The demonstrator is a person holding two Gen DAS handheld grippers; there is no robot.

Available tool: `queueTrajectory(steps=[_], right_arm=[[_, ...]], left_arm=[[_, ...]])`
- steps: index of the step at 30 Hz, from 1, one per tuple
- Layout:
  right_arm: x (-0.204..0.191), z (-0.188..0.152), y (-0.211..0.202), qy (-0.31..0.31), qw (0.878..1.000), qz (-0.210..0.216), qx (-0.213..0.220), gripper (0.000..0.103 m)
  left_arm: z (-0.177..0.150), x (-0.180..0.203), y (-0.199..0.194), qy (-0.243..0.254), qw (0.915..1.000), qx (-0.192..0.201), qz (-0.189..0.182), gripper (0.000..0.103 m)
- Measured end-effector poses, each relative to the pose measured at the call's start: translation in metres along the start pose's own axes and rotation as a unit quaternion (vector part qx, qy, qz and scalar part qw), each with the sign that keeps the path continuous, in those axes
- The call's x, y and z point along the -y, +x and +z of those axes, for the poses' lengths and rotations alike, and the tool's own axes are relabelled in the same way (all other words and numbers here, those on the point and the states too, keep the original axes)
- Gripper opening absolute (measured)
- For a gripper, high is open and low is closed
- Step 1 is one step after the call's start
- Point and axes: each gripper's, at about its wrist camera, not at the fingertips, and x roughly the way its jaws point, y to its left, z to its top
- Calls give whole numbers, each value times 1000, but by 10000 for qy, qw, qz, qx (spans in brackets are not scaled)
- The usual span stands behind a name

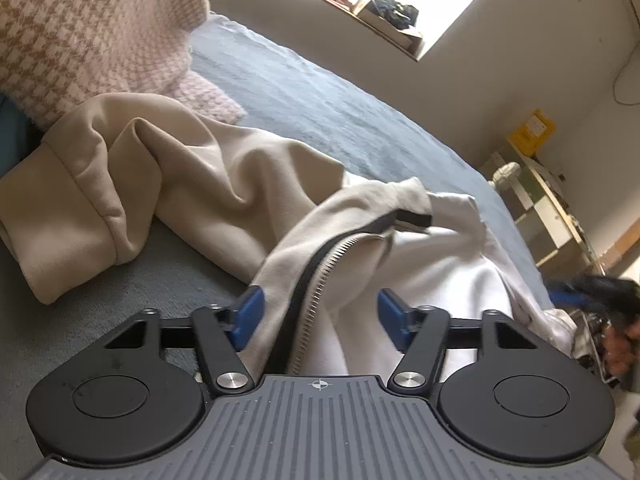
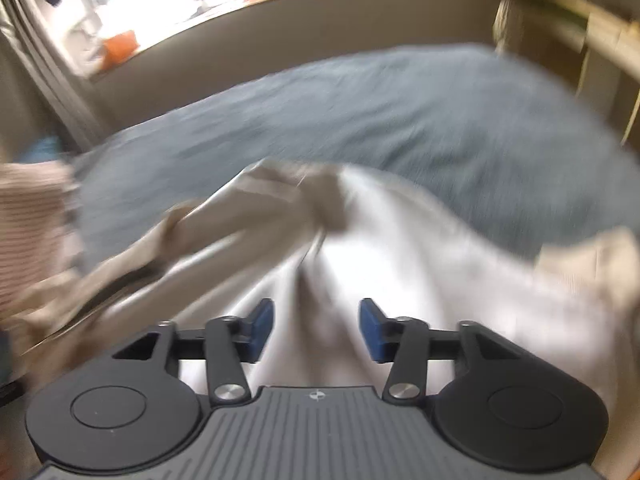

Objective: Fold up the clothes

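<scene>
A beige zip-up jacket [image 1: 192, 176] lies crumpled on the grey-blue bed [image 1: 320, 92], its pale lining [image 1: 448, 264] turned up. My left gripper [image 1: 322, 314] is open, and the jacket's front edge with the dark zipper [image 1: 316, 276] runs between its blue pads [image 1: 250, 314]. A ribbed cuff or hem [image 1: 60, 216] rests at the left. The right wrist view is motion-blurred. There my right gripper [image 2: 316, 328] is open over the jacket's white lining [image 2: 400, 264], with cloth lying between the pads. The beige outer fabric [image 2: 224, 224] bunches to the left.
A pink and tan houndstooth knit [image 1: 80, 32] is piled at the bed's far left. A window sill with clutter [image 1: 384, 12] runs behind the bed. A shelf unit [image 1: 540, 200] with a yellow box [image 1: 532, 132] stands at the right. A blurred hand [image 1: 616, 344] shows at the right edge.
</scene>
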Motion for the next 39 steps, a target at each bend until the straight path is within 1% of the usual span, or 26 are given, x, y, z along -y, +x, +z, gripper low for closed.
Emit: queueTrajectory(steps=[1, 5, 9, 10, 11, 12, 13, 14, 15, 17, 18, 20, 21, 22, 23, 24, 25, 29, 30, 31, 34, 39], right_arm=[[8, -10, -11, 100, 9999, 64, -68, 69], [41, -51, -55, 499, 9977, 321, -338, 69], [75, -91, -99, 899, 9924, 576, -606, 69], [92, -108, -104, 1461, 9859, 600, -556, 69], [110, -125, -109, 2019, 9761, 623, -504, 69], [128, -142, -114, 2570, 9632, 643, -451, 69], [144, -161, -116, 3087, 9477, 672, -444, 69], [154, -175, -115, 3458, 9347, 701, -437, 69], [164, -189, -113, 3862, 9184, 756, -407, 70], [171, -208, -103, 4289, 8969, 1001, -398, 70], [171, -214, -98, 4438, 8890, 1076, -333, 70], [165, -216, -84, 4470, 8866, 1166, -209, 69], [162, -217, -77, 4486, 8854, 1211, -147, 67], [159, -216, -75, 4470, 8872, 1146, 9, 59], [156, -215, -73, 4453, 8887, 1081, 164, 55], [152, -214, -71, 4434, 8900, 1016, 320, 34], [152, -210, -77, 4352, 8938, 958, 506, 2], [153, -195, -101, 4008, 9048, 722, 1248, 2], [156, -190, -115, 3817, 9095, 554, 1551, 2], [163, -186, -123, 3765, 9093, 449, 1713, 2], [175, -193, -115, 3870, 9080, 272, 1583, 2], [196, -206, -102, 4039, 9046, -24, 1363, 2]], left_arm=[[0, 1, -2, 4, 10000, -19, -25, 69], [-5, 9, -11, 92, 9998, -140, -100, 70], [-23, 21, -26, 395, 9988, -303, -1, 70], [-29, 24, -29, 460, 9983, -355, 18, 70], [-35, 26, -30, 509, 9978, -416, 17, 70], [-42, 29, -32, 547, 9974, -478, 7, 70], [-48, 32, -33, 586, 9968, -540, -3, 70], [-55, 36, -33, 606, 9963, -601, -50, 70], [-61, 40, -33, 613, 9959, -660, -124, 70], [-73, 50, -27, 675, 9934, -869, -323, 70], [-80, 56, -23, 712, 9916, -986, -430, 70], [-92, 68, -17, 869, 9878, -1172, -551, 70], [-98, 73, -14, 966, 9861, -1222, -582, 70], [-104, 78, -12, 1065, 9844, -1262, -609, 70], [-109, 82, -10, 1155, 9827, -1310, -622, 70], [-114, 85, -7, 1220, 9812, -1371, -596, 70], [-118, 87, -4, 1259, 9801, -1431, -552, 70], [-125, 87, 2, 1281, 9783, -1574, -416, 70], [-127, 86, 2, 1273, 9781, -1598, -386, 70], [-127, 85, 3, 1273, 9778, -1624, -360, 70], [-127, 81, 7, 1283, 9765, -1704, -297, 70], [-126, 81, 11, 1306, 9742, -1805, -364, 70]])
